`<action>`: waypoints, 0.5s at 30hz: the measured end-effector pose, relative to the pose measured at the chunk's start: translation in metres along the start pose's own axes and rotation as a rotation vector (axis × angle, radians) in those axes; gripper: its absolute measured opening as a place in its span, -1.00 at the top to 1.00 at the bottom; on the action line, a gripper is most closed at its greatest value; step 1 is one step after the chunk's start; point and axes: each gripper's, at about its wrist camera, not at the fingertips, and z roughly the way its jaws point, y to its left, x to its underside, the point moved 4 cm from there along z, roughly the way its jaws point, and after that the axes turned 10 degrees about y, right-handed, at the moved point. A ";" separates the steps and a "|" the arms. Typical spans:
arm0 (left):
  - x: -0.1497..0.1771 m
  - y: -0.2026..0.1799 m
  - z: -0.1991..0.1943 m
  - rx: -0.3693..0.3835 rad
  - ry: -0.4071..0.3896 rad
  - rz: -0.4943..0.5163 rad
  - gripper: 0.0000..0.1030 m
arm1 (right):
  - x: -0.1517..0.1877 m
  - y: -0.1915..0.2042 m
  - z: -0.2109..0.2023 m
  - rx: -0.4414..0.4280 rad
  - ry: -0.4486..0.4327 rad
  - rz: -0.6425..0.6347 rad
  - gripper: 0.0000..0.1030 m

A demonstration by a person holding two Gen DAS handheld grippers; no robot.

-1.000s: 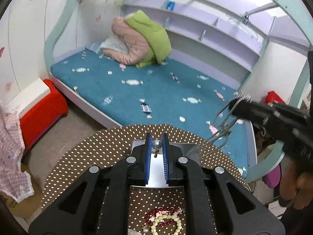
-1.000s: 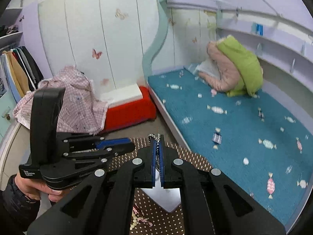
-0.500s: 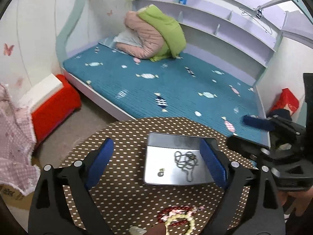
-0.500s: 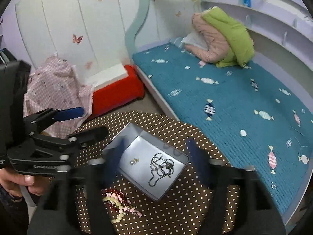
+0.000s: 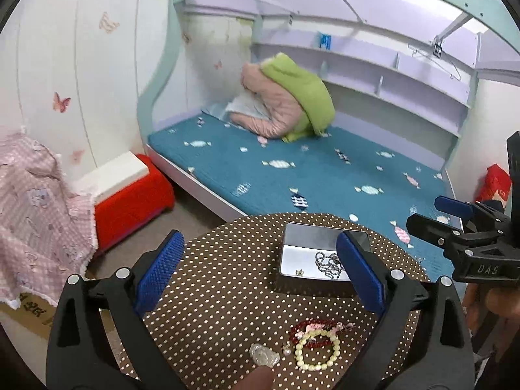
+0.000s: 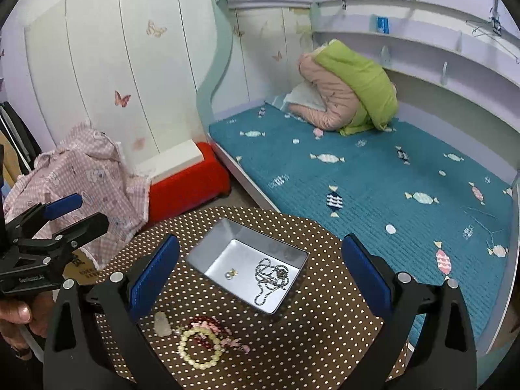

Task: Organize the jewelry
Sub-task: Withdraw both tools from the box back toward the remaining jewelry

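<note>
A silver metal tin (image 6: 208,247) (image 5: 292,279) stands on a round brown polka-dot table (image 6: 308,331) (image 5: 221,292). In it lie a silver chain necklace (image 6: 271,279) (image 5: 328,261) and a small pearl earring (image 6: 230,274) (image 5: 299,272). In front of the tin lie a cream bead bracelet (image 6: 198,347) (image 5: 317,349), a red bead bracelet (image 6: 211,328) (image 5: 313,328) and a clear stone pendant (image 6: 162,323) (image 5: 264,354). My left gripper (image 5: 260,269) and right gripper (image 6: 260,273) are both open and empty, held above the table.
A bed with a teal candy-print mattress (image 6: 373,169) and a pink and green quilt (image 6: 351,91) stands behind the table. A red box (image 6: 185,182) and pink checked cloth (image 6: 84,175) are at the left. A fingertip (image 5: 260,378) shows at the bottom.
Both grippers opened: the left let go the pearl earring, the right the chain necklace. Both now lie in the tin. Both grippers pulled back and up from the tin.
</note>
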 end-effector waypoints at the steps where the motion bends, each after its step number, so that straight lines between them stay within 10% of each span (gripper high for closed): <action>1: 0.003 0.001 -0.010 -0.006 -0.016 -0.004 -0.86 | 0.001 0.001 -0.004 0.000 -0.010 0.001 -0.87; 15: 0.057 0.014 -0.076 -0.076 -0.102 -0.052 -0.87 | 0.050 0.026 -0.063 0.049 -0.111 0.012 -0.87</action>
